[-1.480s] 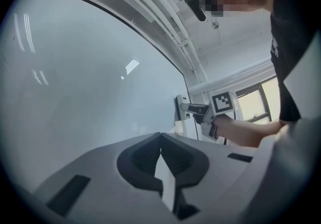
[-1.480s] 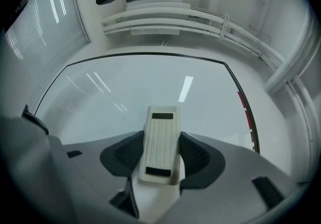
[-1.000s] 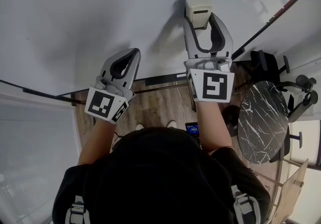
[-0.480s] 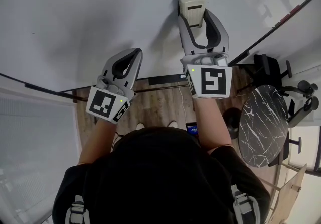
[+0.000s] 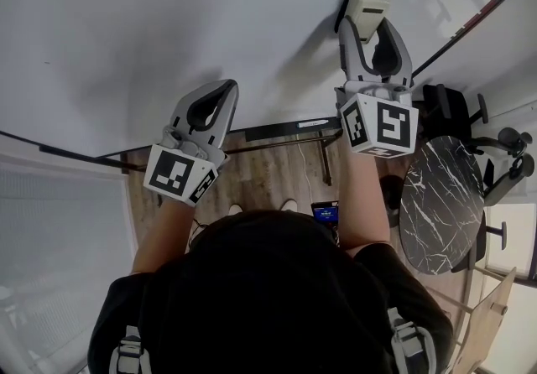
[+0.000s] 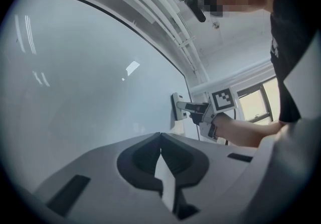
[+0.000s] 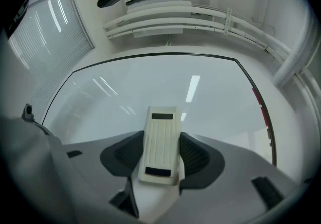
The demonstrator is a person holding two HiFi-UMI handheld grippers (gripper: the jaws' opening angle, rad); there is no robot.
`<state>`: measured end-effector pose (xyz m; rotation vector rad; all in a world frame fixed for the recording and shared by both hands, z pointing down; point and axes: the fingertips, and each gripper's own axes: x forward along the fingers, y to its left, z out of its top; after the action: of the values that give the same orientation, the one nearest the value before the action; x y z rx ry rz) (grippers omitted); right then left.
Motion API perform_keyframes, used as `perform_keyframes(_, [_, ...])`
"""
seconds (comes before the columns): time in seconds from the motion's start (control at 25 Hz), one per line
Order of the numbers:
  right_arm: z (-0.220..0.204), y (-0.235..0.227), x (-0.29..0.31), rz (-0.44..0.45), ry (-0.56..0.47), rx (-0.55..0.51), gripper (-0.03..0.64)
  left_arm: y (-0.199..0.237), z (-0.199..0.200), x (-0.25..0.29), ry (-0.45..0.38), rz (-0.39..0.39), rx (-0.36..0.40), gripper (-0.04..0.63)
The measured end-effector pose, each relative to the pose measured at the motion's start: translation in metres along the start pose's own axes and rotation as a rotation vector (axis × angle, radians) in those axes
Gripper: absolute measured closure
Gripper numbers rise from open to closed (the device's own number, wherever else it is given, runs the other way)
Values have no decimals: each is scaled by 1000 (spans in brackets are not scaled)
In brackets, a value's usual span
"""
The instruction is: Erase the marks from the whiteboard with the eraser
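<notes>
Your whiteboard (image 7: 150, 87) is smooth and glossy, and it throws back bright streaks of the ceiling lights. The eraser (image 7: 161, 142) has a cream plastic back, matt, with fine lengthwise ribs. Your right gripper (image 5: 369, 18) and left gripper (image 6: 160, 135) both have matt grey plastic shells; their inner pads look dark and finely ribbed, like rubber. The marker cube (image 5: 382, 125) carries flat black-and-white print. Below you, the floor (image 5: 268, 175) is wood planking. The round table (image 5: 436, 196) at your right has a black marble-look top with white veins. Your shirt (image 5: 268, 297) is matt black cloth.
</notes>
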<state>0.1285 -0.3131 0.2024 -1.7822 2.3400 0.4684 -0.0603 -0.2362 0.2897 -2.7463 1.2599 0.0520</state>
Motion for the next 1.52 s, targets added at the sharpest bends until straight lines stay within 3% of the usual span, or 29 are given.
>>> perform_keyframes(0.48, [-24, -71, -17, -111, 51, 32, 393, -9, -8, 4, 12, -23, -12, 591])
perform_keyframes(0.96, [-26, -68, -44, -65, 132, -36, 394, -17, -13, 9, 17, -69, -28, 591])
perform_keyframes(1.52, [-33, -31, -83, 52, 130, 20, 393, -32, -23, 18, 29, -128, -37, 591])
